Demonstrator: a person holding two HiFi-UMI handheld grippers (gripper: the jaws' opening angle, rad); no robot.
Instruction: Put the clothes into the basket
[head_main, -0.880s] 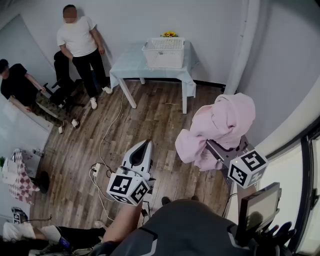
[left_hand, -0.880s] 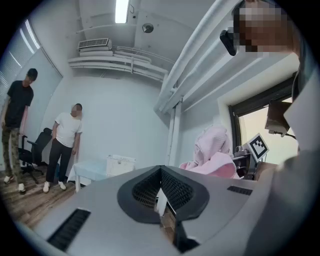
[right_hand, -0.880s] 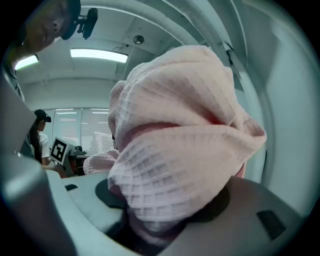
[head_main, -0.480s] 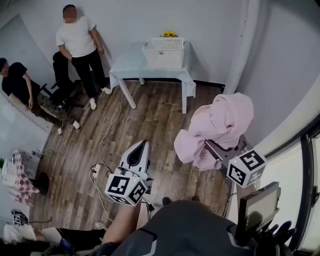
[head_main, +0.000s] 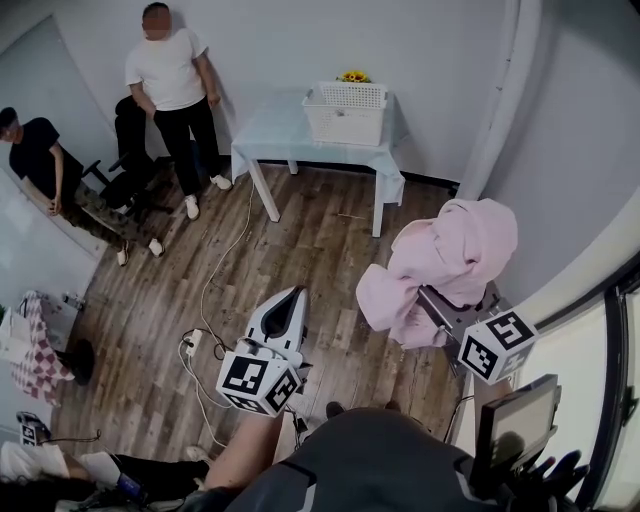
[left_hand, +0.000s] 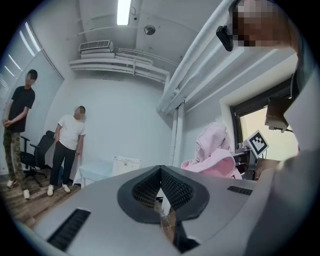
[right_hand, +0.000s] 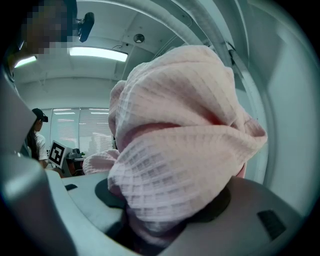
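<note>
Wood floor (head_main: 300, 240), right tongs (head_main: 425, 298) gripping pink garment (head_main: 452, 248), basket (head_main: 347, 112) beyond

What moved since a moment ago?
Hardly anything. The seated person in black drew an outstretched arm back in, and the whole head view slid a little. The right gripper still clamps the pink cloth, the left gripper stays shut and empty, and the basket still waits on the table.
</note>
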